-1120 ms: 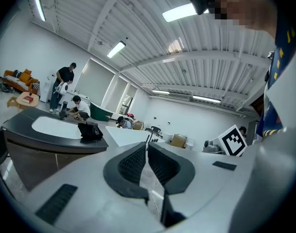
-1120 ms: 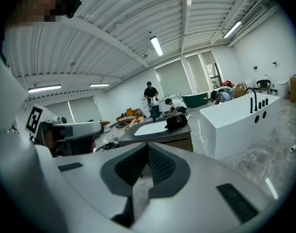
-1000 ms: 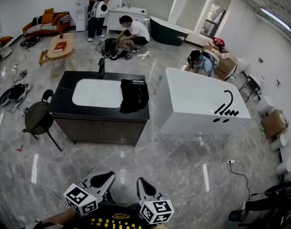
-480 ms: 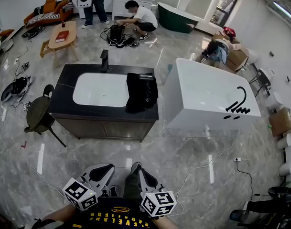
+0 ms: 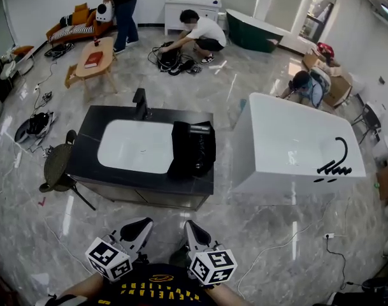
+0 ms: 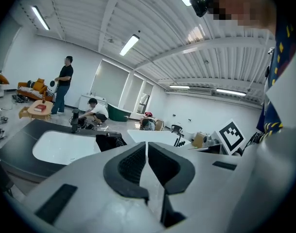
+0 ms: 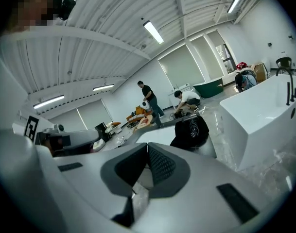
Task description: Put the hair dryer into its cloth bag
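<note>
The black cloth bag lies crumpled on the dark countertop, just beside the white basin, on its right in the head view. A pale grey bar shows at the bag's far edge. Whether that is the hair dryer, I cannot tell from here. In the right gripper view, what looks like a coiled cord sits against that same black bundle. A black faucet stands at the basin's far rim.

At the bottom of the head view, both tools hang over the marble floor, well apart from the counter. The left gripper is clenched tight, its pads meeting with nothing between them. The right gripper is likewise pressed closed and empty.

To the right of the counter stands a white bathtub with a black tap fitting on its rim. A round-seated chair stands at the counter's left end.

Farther off, there's a wooden coffee table with a standing person beside it holding a white device. A crouching person bends over cables, and a third person is bent down near cardboard boxes behind the tub.
</note>
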Demonstrator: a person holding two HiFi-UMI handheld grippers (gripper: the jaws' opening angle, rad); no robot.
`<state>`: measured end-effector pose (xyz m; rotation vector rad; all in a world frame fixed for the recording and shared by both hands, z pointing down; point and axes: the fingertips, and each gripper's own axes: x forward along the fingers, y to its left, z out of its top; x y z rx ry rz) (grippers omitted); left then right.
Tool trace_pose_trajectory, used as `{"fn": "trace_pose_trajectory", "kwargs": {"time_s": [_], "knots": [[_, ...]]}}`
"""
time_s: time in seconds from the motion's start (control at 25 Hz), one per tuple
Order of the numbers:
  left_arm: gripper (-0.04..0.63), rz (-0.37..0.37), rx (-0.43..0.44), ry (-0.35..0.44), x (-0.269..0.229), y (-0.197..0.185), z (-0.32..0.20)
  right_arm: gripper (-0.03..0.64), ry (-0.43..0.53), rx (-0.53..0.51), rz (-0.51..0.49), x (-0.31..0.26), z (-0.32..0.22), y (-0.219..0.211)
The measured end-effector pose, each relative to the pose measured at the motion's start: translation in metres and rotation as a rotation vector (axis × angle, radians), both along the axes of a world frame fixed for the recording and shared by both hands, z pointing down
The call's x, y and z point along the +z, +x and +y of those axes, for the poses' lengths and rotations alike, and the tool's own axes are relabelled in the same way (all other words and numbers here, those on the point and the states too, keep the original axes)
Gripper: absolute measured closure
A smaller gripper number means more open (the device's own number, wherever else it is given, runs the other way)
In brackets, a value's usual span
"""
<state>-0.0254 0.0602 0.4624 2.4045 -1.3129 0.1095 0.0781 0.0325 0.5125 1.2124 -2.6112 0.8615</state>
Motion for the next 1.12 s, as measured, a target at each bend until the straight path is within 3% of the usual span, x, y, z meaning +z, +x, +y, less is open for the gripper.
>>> {"fn": "trace_pose_trajectory", "kwargs": {"time_s": [0.24,0.48,0.88,1.12], "knots": [[0.580,-0.004,-0.028,-0.009,-0.016,0.020,-0.058,0.607,-0.032,-0.003,-0.019,-0.006,-0.063,0.025],[0.580,-0.007,-0.045,-0.016,-0.007,0.016,-0.105,0.608,-0.056,0.025,0.026,0.014,-0.117,0.042],[0.580,-0.037,0.070,-0.037,0.016,-0.010,-0.199,0.607,-0.093,0.159,0.177,0.056,-0.230,0.044],[0.580,-0.053,0.097,-0.064,0.040,-0.048,-0.241,0.606,-0.150,0.140,0.314,0.100,-0.296,0.027]]}}
